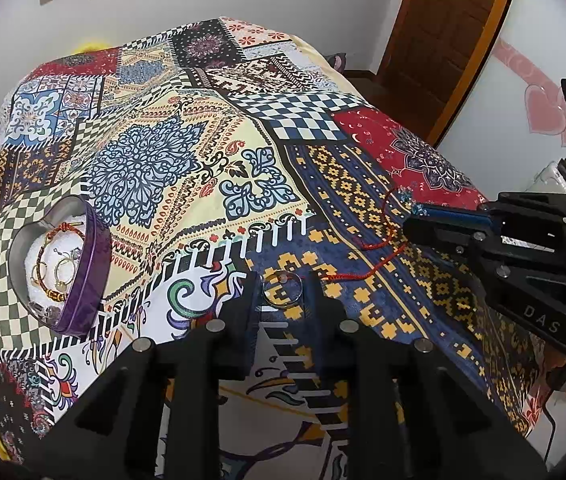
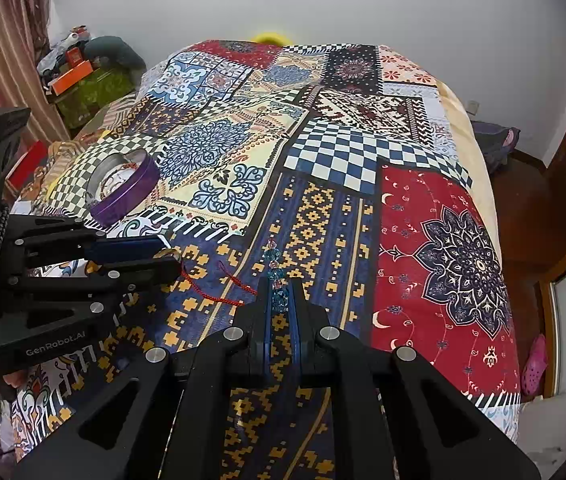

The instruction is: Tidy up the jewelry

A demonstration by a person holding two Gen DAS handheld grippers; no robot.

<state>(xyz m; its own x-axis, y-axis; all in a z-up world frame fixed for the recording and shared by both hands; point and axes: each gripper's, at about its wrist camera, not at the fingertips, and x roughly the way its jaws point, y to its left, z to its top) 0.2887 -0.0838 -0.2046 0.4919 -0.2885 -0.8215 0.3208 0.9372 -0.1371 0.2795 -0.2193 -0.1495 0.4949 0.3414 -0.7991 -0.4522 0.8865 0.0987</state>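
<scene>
My left gripper [image 1: 282, 280] is shut on a silver bangle [image 1: 283, 289], its fingers against the ring's two sides, low over the patterned bedspread [image 1: 187, 168]. My right gripper [image 2: 279, 284] is shut on a blue bead bracelet [image 2: 274, 276] that sticks out past its tips. A red cord [image 1: 379, 248] lies on the blue-and-yellow patch between the two grippers; it also shows in the right wrist view [image 2: 223, 284]. A purple heart-shaped tin [image 1: 59, 272] stands open at the left, with several bracelets and rings inside. It also shows in the right wrist view [image 2: 123, 188].
A brown door [image 1: 443, 32] stands beyond the bed's far right corner. In the right wrist view, cluttered boxes and bags [image 2: 83, 72] sit by a curtain at the far left. A pink shoe [image 2: 535, 364] lies on the floor to the right.
</scene>
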